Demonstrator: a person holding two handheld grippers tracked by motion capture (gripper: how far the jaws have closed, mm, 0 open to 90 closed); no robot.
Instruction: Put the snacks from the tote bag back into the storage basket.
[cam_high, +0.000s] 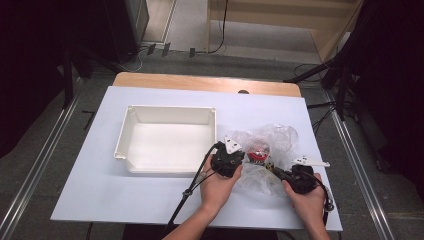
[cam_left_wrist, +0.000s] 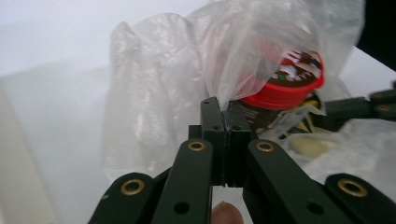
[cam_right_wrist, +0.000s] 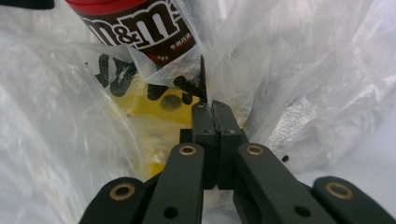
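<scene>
Nearby, white bin (cam_high: 167, 140) left of clear bag (cam_high: 270, 142), both jaws clamped on its film.

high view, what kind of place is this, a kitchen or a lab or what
Likely a lab or recording workspace, not a kitchen: a white-topped table stands between metal floor rails, cables trail over grey floor, and dark equipment stands flank it.
</scene>
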